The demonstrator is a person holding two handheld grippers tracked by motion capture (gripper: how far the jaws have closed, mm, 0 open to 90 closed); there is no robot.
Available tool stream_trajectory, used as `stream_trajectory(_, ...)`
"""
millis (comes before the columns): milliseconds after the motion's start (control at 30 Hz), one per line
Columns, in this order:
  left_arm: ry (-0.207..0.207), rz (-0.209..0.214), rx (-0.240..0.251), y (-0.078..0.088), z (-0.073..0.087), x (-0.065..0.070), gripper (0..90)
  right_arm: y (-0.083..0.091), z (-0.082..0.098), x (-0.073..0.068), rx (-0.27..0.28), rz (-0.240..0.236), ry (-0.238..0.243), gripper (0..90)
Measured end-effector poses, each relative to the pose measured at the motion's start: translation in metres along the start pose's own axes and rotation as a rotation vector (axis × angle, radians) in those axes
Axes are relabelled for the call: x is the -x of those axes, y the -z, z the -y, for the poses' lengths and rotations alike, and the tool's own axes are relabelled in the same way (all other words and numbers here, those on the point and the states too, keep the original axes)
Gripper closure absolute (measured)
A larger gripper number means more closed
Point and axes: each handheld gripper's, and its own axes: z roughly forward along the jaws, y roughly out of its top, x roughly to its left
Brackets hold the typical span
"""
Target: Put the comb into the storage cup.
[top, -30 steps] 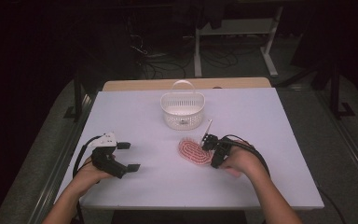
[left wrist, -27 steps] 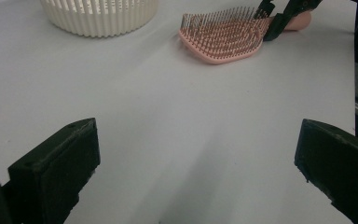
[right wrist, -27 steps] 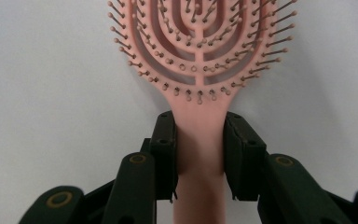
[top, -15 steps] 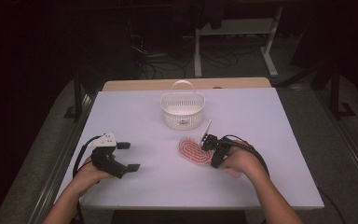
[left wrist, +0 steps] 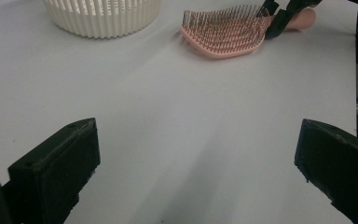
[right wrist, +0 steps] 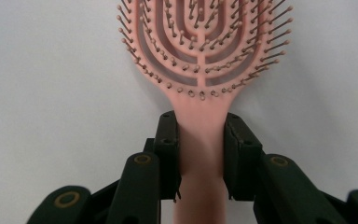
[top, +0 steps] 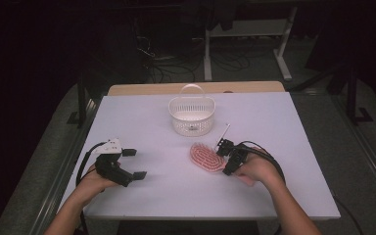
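High view first: big white worktop [top: 284, 147] with a white slotted basket [top: 192, 116] sitting toward the far middle, handle up, and as far as I can tell nothing in it. Just in front of it and a bit toward the person's right lies a pink hairbrush [top: 205, 156], bristles up, flat on the worktop, near the basket but not touching it. The right tool [top: 226, 156] is on the brush handle, and the right gripper view makes it pretty clear: both pads are pressed against the sides of the pink handle [right wrist: 200, 140] right below the head, so it's clamped on the brush, with the brush looking like it hasn't left the surface yet. The left tool [top: 136, 164] rests off on the other side of the worktop, well apart from everything, its jaws spread wide with only bare worktop between them. So my read is we're at the grab step, grip made, lift not started. Next move probably calls for lifting the brush straight up without letting the head droop, since it's held by the thin handle end, then carrying it over the basket rim and lowering it in. The basket's handle arch looks like the thing to avoid on the way in.
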Motion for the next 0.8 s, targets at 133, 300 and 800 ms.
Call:
stream_trajectory(133, 0.0, 0.0, 0.0, 0.0, 0.0, 0.0, 0.0, 0.004, 0.004, 0.004, 0.039, -0.009, -0.015, 68.8)
stream_trajectory(300, 0.0, -0.001, 0.0, 0.0, 0.0, 0.0, 0.0, 0.007, 0.009, 0.008, 0.076, -0.034, -0.029, 68.8)
stream_trajectory(800, 0.0, 0.001, -0.003, -0.001, 0.0, 0.0, 0.0, 0.02, 0.021, 0.02, 0.188, -0.074, -0.077, 68.8)
